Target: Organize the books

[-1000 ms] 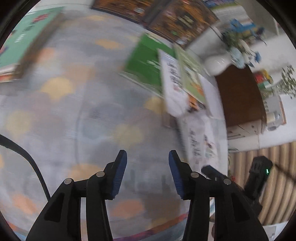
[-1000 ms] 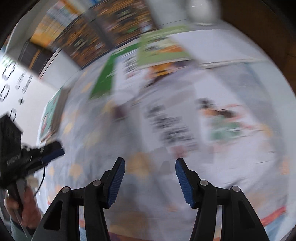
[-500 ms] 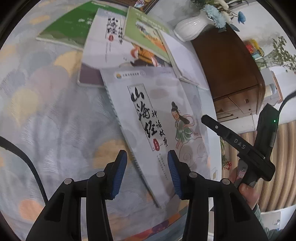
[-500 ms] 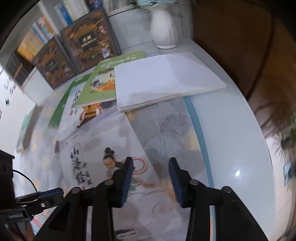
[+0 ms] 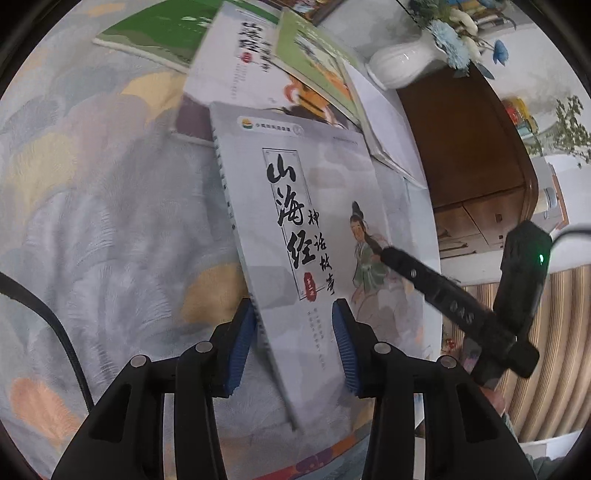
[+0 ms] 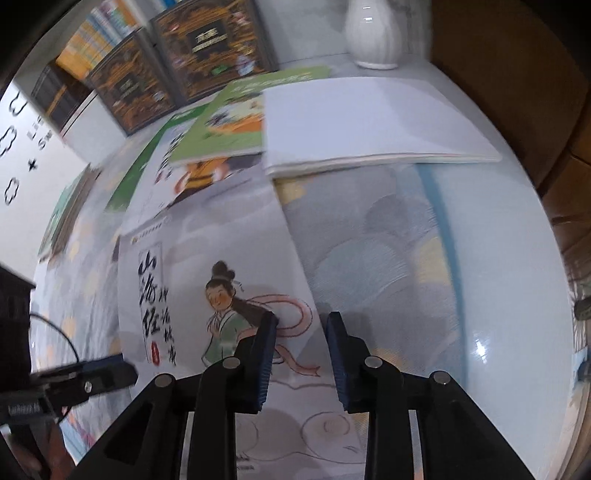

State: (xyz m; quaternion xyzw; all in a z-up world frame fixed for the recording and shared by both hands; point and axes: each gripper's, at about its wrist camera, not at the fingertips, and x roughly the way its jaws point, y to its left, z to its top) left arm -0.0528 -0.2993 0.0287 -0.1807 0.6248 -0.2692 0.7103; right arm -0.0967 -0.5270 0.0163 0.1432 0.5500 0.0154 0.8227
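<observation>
A grey storybook [image 5: 317,236] with black brush lettering and a drawn figure in a green robe lies flat on a patterned cloth [image 5: 92,206], filling the middle of the left wrist view. The left gripper [image 5: 293,345] sits at the bottom centre of that view, straddling the book's spine edge at its near end. Its jaws have just been closing, yet a clear gap shows at the right pad, so it is released rather than clamped. Whether the left pad touches the spine cannot be told.

In the right wrist view the right gripper [image 6: 301,354] sits at the bottom centre over the book's opposite long edge. Its jaws have just been closing and now stand narrow, with the edge between them. The pads hide the contact, so a grasp cannot be told.

The book's far end overlaps another white book [image 5: 240,62]. Above that lie a green book [image 5: 166,33], cut off by the frame's top edge, a light green book [image 5: 314,59] and a plain white book [image 6: 365,122]. All three are blurred, so their titles are unreadable.

A white vase [image 5: 402,62] stands in the upper right of the left wrist view, its flowers partly cropped. The dark books [image 6: 173,70] leaning at the upper left of the right wrist view are smeared.
</observation>
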